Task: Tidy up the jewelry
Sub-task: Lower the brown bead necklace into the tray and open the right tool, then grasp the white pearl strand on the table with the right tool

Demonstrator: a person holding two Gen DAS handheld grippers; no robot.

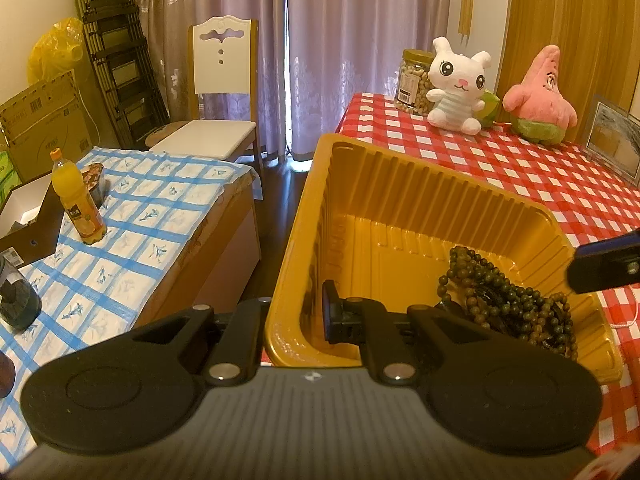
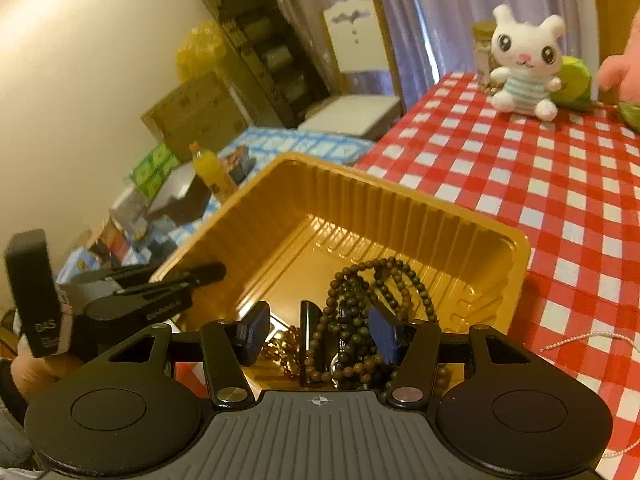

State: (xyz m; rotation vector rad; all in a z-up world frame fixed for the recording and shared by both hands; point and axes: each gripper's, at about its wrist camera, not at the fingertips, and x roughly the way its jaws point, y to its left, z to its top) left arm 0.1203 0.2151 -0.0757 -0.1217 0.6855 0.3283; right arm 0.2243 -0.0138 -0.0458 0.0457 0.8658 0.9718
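A red-and-white checked cloth (image 1: 520, 168) covers the table at the right of both views; a lower table under a blue-grid cloth (image 1: 132, 216) sits at the left, with a white chair (image 1: 222, 92) and mauve curtains (image 1: 224, 8) behind. A ribbed, glossy gold plastic tray (image 1: 400, 184) stands at the checked table's edge, its long axis running from lower centre toward the upper right in the right-wrist view. Round dark wooden beads (image 2: 360, 300) lie heaped in the tray's near corner, loops trailing toward its far wall. The left gripper (image 1: 316, 312) is clamped on the tray's left wall, one pad inside and one outside. The right gripper (image 2: 320, 332) stands parted above the beads, its blue pads (image 2: 386, 336) either side of the heap and pressing nothing. A thin pearl strand (image 2: 588, 338) lies on the cloth right of the tray. A white plush rabbit (image 1: 456, 84) sits at the far edge.
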